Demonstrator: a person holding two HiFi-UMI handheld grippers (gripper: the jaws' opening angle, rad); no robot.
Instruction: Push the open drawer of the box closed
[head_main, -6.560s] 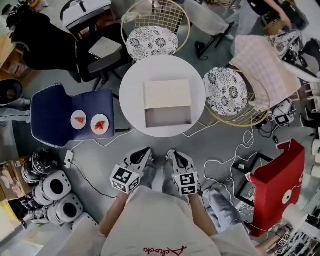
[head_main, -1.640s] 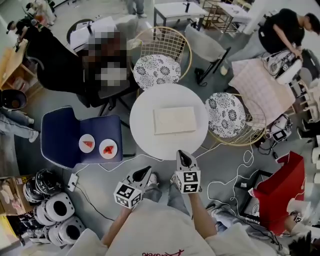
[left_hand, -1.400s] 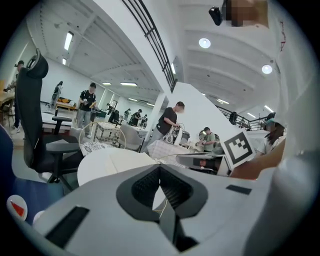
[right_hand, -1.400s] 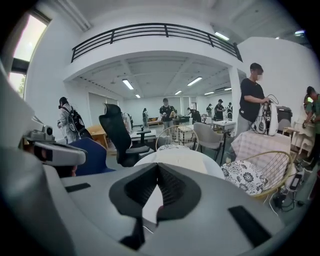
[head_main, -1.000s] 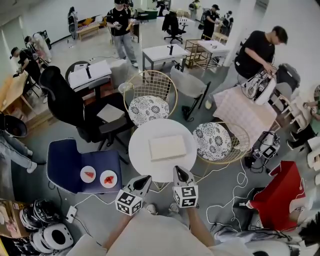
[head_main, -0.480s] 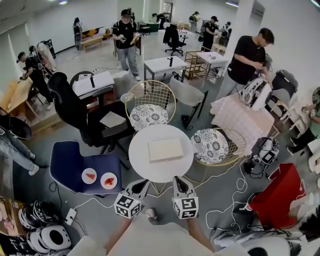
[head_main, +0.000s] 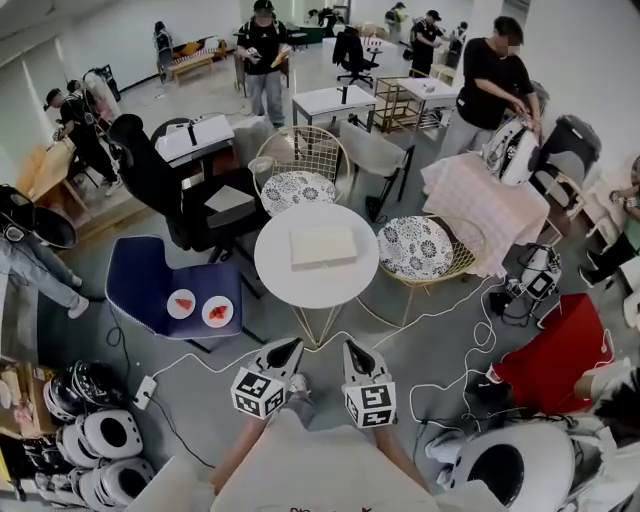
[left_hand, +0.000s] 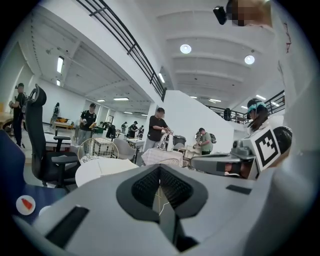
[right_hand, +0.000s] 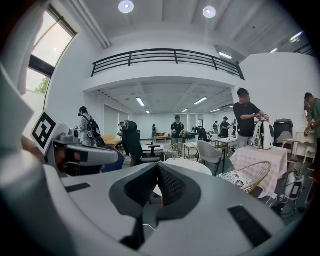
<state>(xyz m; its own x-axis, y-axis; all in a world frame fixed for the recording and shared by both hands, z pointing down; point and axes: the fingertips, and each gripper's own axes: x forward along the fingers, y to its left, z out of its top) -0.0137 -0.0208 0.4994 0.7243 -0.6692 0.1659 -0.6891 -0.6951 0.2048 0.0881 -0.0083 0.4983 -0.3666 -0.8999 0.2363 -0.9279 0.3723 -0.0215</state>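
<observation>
While left tongs (head_main: 292, 346) and right tongs (head_main: 350, 348) sit closed — empty — the box (head_main: 322, 245) lies crosswise.

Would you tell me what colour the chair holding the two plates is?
The chair is dark blue; the head view shows it best.

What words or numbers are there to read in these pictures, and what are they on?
No words or numbers can be read.
On the left cube: only a black-and-white square pattern, no letters.
On the right cube: the same kind of pattern, no letters.
On the box: plain, no print to be seen.
</observation>
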